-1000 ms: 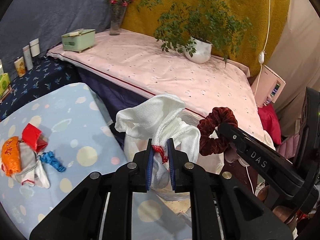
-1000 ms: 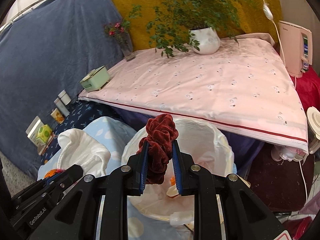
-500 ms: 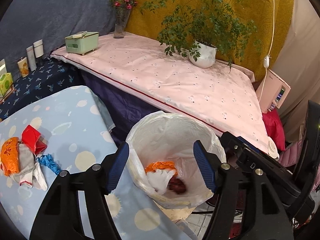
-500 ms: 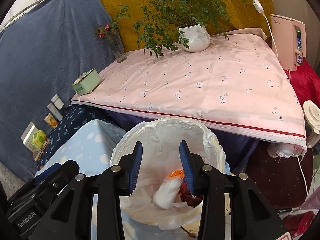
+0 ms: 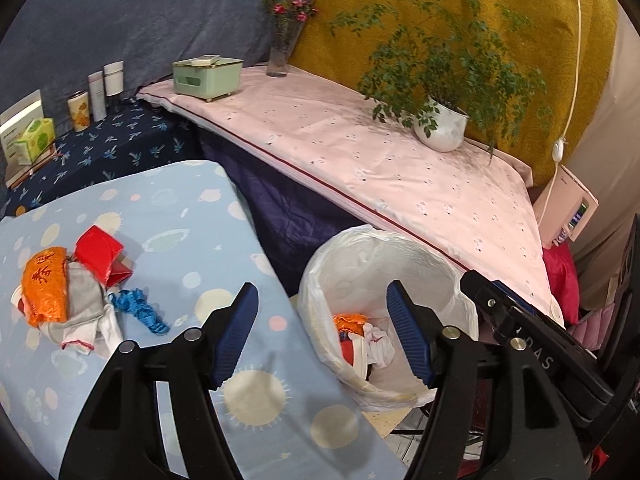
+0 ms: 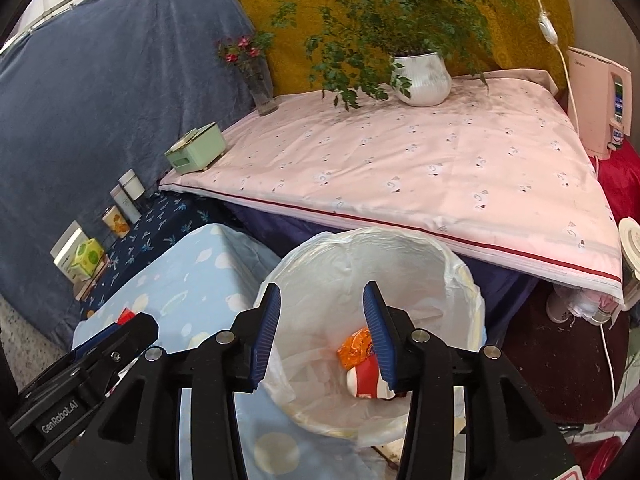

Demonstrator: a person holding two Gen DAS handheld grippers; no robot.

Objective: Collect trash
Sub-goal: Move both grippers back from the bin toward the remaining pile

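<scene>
Both views are bright and evenly lit, with warm indoor light. A glare spot burns at the top right of the left view, above the cord. Shadows are soft; a faint one lies beside the plant pot. Fisheye bending curves the pink cloth edges, and black vignette fills every corner. Focus is sharp.

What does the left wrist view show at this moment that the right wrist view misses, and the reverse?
Only the left wrist view shows the trash pile on the blue cloth: an orange wrapper, red piece, grey-white cloth and blue ribbon. Only the right wrist view shows the round white object at the right edge and the floor beneath the pink table. Both show the lined bin with trash inside, the potted plant, the green box, and each tool, left and right, empty; the right's jaws are opening.
</scene>
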